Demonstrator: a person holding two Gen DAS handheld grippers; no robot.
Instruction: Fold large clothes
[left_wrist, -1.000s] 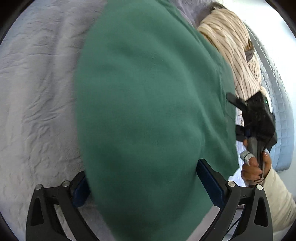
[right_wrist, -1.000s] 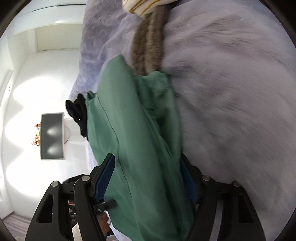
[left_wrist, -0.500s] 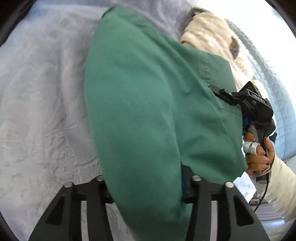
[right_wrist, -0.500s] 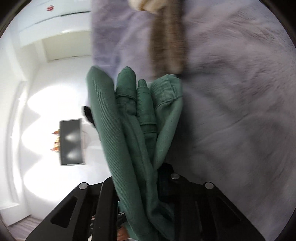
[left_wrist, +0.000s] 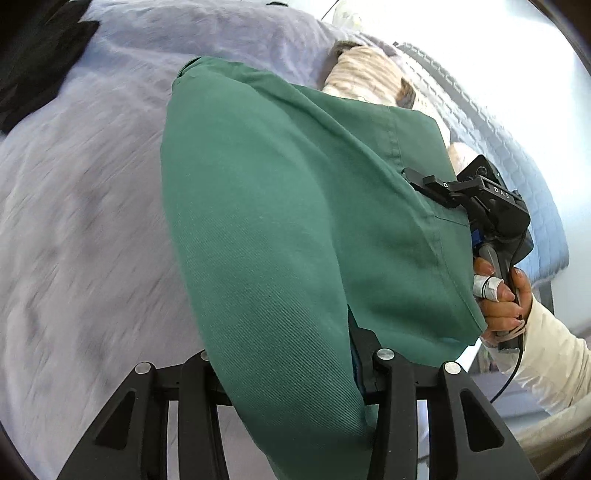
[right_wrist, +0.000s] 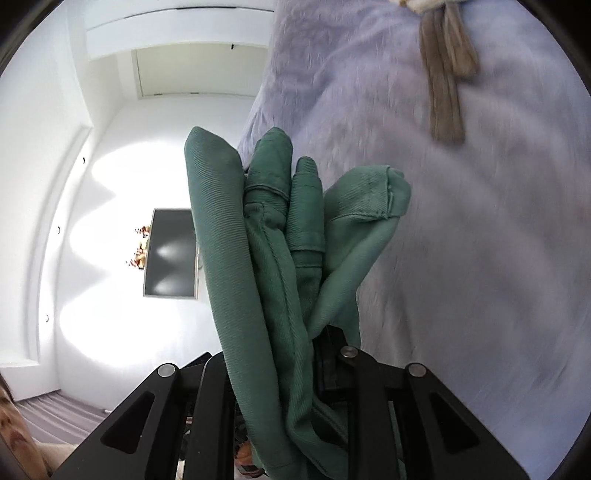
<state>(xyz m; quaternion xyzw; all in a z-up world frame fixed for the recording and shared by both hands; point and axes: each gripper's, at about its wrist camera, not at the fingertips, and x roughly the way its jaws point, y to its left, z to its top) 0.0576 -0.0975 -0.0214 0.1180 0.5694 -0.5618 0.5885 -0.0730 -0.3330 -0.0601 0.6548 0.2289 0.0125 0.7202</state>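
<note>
A large green garment (left_wrist: 280, 206) is held up above a lilac bedspread (left_wrist: 81, 221). My left gripper (left_wrist: 291, 369) is shut on its lower edge, and the cloth hides the fingertips. My right gripper (right_wrist: 280, 354) is shut on a bunched stack of green folds (right_wrist: 273, 236). In the left wrist view the right gripper (left_wrist: 480, 206) shows at the garment's right edge, held by a hand. The garment hangs stretched between both grippers.
A cream striped garment (left_wrist: 365, 77) and a brown one (right_wrist: 443, 74) lie on the bed farther back. A dark garment (left_wrist: 33, 59) lies at the left corner. A blue quilted cover (left_wrist: 509, 155) lies at the right. A wall screen (right_wrist: 170, 254) is beyond the bed's edge.
Both grippers closed on the green garment, then lifted it away from the bed. The cloth in the right gripper bunched into tight folds.
</note>
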